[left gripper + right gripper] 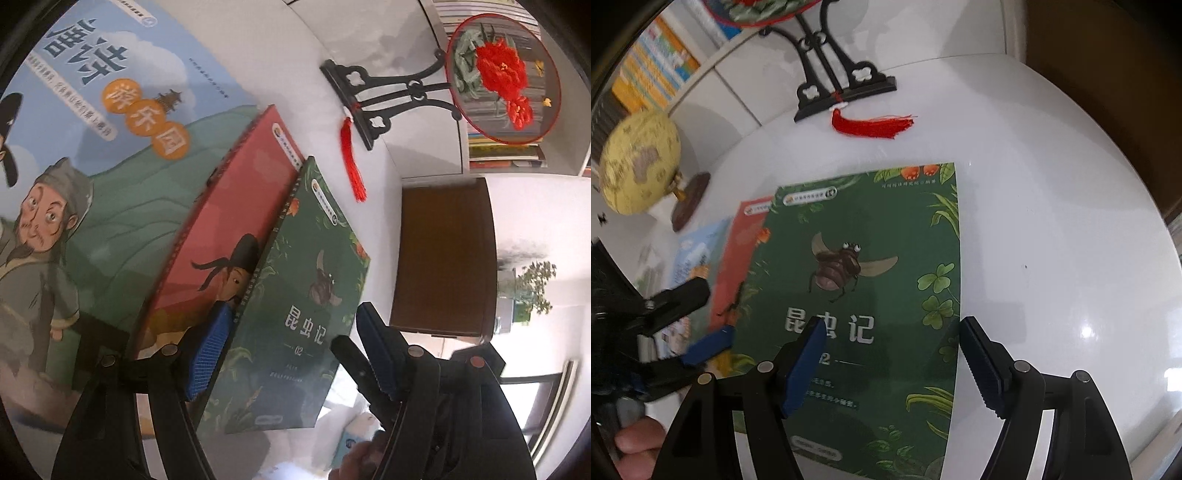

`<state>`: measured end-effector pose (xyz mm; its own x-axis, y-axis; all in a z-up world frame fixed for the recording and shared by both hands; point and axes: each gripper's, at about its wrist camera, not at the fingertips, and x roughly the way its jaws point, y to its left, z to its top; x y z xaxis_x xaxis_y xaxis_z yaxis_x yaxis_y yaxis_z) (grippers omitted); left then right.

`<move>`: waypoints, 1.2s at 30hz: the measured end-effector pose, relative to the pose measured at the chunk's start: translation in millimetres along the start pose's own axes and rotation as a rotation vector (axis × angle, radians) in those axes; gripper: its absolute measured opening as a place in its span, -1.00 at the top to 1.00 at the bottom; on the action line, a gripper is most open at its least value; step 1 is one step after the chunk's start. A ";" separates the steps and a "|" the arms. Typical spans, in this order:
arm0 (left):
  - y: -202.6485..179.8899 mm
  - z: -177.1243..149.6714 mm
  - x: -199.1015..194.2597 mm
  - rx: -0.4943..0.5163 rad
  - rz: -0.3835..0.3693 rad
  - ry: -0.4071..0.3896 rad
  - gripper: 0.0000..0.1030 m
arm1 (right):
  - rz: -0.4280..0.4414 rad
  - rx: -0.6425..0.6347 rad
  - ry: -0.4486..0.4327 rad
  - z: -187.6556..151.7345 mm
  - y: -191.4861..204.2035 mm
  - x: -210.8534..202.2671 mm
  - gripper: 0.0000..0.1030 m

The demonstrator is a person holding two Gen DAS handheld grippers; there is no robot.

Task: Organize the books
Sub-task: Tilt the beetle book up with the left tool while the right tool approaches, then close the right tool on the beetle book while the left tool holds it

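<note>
The left gripper (295,343) is held open astride the green book (291,317). The right gripper (890,354), also unclenched, is poised over that book on the white table (1052,221).

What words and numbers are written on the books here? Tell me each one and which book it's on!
"昆虫记": big title on the green book.
"02": under that title on the green book.
"游乐园": in three orange circles on the blue book.
Large dark title on the blue book: cut off and upside down, not readable.
Red book: only a small badge, too small to read.
Small print and badges on all covers: too blurred.
</note>
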<state>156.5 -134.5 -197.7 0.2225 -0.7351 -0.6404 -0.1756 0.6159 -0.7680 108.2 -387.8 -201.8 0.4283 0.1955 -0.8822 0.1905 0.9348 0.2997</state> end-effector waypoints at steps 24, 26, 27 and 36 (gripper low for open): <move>12.2 -22.8 -9.9 -0.075 -0.093 0.072 -0.32 | 0.239 -0.046 0.049 5.5 7.3 6.6 -0.38; 10.4 -24.2 -13.2 -0.071 -0.106 0.077 -0.32 | 0.239 -0.065 0.047 -0.6 10.0 7.4 -0.38; 8.2 -25.5 -15.6 -0.062 -0.121 0.082 -0.32 | 0.233 -0.088 0.039 -3.0 12.8 2.8 -0.38; 4.5 -27.2 -6.7 -0.085 -0.176 0.091 -0.51 | 0.269 -0.195 0.042 -12.5 48.0 1.0 -0.39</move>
<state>128.1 -134.5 -197.1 0.1704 -0.8542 -0.4913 -0.2229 0.4522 -0.8636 106.7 -339.1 -192.9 0.4028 0.4516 -0.7961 -0.0987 0.8862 0.4528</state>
